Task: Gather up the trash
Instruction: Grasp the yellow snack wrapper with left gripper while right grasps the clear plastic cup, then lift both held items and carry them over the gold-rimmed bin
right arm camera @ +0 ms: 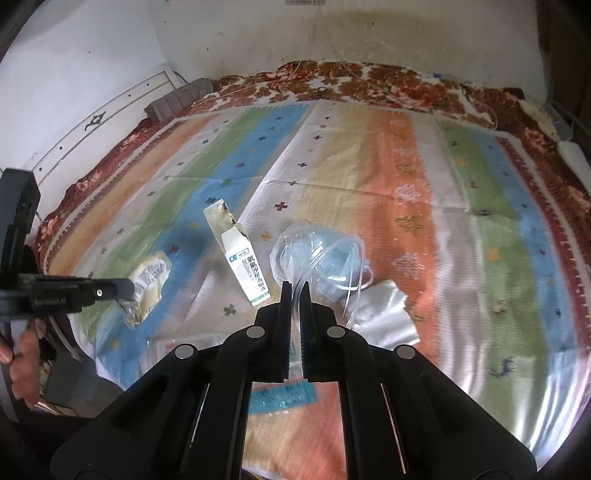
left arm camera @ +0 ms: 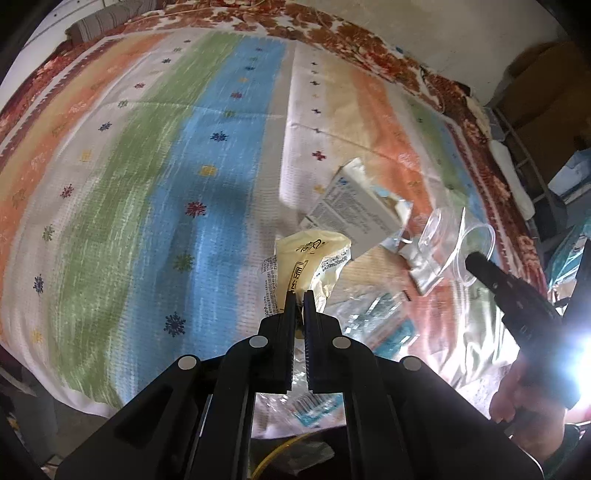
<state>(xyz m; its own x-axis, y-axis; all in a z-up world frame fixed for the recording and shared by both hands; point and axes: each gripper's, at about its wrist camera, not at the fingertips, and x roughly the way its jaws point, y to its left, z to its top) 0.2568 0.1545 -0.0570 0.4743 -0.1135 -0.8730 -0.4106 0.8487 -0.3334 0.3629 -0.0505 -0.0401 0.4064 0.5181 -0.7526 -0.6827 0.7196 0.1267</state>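
Nearest, the left claw (left arm camera: 299, 293) is clamped on the crumpled edge of a cream-yellow wrapper (left arm camera: 306, 254), its jaws all but together with only the thin film between them. In the right wrist view the same wrapper (right arm camera: 149, 284) hangs from that claw's tip (right arm camera: 127, 290) above the bed. The right claw (right arm camera: 294, 288) is likewise closed, pinching the rim of a clear plastic cup (right arm camera: 317, 258); in the left wrist view the cup (left arm camera: 461, 254) sits at the end of the right claw (left arm camera: 474, 262), with part of a hand (left arm camera: 517, 402) visible behind it beside a bright glare.

Just below both claws lies a clear bag with blue printing (left arm camera: 380, 317), flat on the striped bedspread (left arm camera: 147, 166). A little farther off, a white medicine box (right arm camera: 245, 273) with green trim and an opened, torn top flap lies on the spread between the wrapper and the cup. Beside the cup, to its right in the right wrist view, lies a crumpled silvery-white wrapper (right arm camera: 384, 314).

Farther still, the bedspread runs in green, blue, cream and orange bands to a red floral blanket (right arm camera: 332, 79) along the far edge. A grey striped pillow (right arm camera: 177, 99) rests at the far left corner against a white headboard (right arm camera: 92, 122), with a stained wall (right arm camera: 332, 33) behind.
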